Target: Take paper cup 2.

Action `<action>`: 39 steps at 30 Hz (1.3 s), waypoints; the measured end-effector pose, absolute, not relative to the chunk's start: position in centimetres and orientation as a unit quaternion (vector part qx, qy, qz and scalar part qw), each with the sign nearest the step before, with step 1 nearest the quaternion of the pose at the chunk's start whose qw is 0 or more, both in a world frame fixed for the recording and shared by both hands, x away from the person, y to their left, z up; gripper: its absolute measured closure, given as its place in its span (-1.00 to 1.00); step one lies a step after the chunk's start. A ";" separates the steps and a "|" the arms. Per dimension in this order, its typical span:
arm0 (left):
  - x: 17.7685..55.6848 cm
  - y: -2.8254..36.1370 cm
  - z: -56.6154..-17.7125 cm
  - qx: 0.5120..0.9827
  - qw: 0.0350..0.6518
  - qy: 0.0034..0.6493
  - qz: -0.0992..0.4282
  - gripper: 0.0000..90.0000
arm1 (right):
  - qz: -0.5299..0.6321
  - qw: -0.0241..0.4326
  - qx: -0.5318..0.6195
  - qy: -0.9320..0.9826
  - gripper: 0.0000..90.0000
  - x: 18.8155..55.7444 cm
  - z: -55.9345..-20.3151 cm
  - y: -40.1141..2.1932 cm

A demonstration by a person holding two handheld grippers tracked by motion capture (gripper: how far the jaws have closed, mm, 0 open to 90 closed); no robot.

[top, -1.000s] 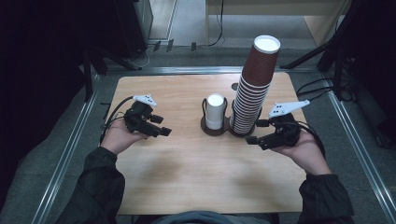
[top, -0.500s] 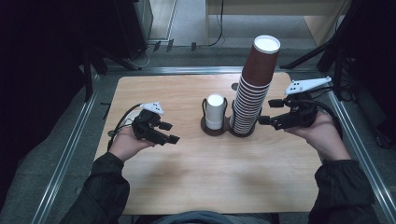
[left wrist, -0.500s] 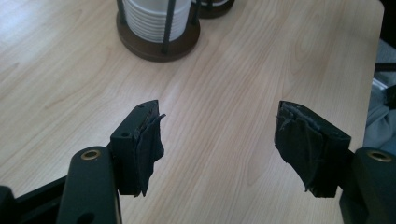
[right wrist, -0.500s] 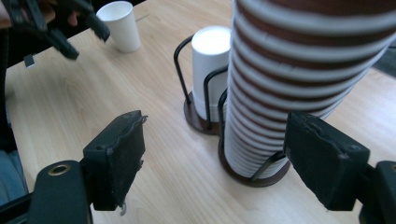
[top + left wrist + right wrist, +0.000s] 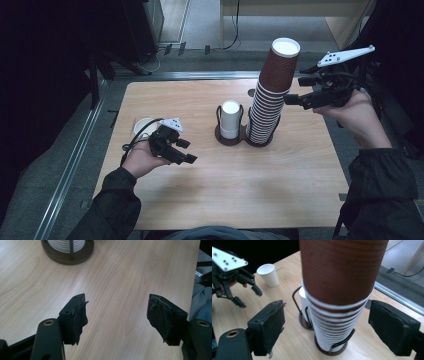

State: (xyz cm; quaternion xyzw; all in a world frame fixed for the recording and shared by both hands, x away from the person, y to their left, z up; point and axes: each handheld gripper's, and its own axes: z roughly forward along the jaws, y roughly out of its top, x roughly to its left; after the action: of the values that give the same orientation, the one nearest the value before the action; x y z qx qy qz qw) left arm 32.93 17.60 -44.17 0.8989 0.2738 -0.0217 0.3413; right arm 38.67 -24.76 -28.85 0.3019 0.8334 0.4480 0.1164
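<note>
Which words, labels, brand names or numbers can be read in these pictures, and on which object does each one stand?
None: no text can be read anywhere.
Brown cup stack: plain brown walls with white rims, no print.
White cup stack in its holder: blank.
Single white cup on the table: blank.
Grey plate on the left claw: holes and screws, no lettering.
Right claw: bare black pads.

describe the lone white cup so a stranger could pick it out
On the light wooden table, look left of the two dark round cup holders in the middle. The single white paper cup stands upright there, in no holder and unstacked.
</note>
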 end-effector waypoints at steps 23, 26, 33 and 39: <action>32.3 15.5 -45.1 0.913 0.328 0.239 -0.034 -0.30 | 0.468 0.141 0.306 0.817 -0.69 42.1 -25.7 -21.4; 32.3 15.6 -45.1 0.913 0.329 0.240 -0.037 -0.30 | 0.467 0.141 0.305 0.818 -0.68 42.3 -25.6 -21.1; 32.4 15.5 -45.3 0.916 0.322 0.237 -0.038 -0.30 | 0.461 0.153 0.300 0.821 -0.64 42.3 -25.6 -20.7; 32.4 15.7 -45.3 0.915 0.324 0.239 -0.038 -0.30 | 0.456 0.153 0.296 0.825 -0.63 42.3 -25.5 -20.7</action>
State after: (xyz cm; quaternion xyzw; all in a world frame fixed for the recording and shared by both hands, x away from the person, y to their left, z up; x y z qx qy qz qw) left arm 32.37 15.67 -45.26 0.9147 0.2388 -0.0380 0.3239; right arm 42.31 -20.70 -25.47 0.2960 0.8250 0.4565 0.1533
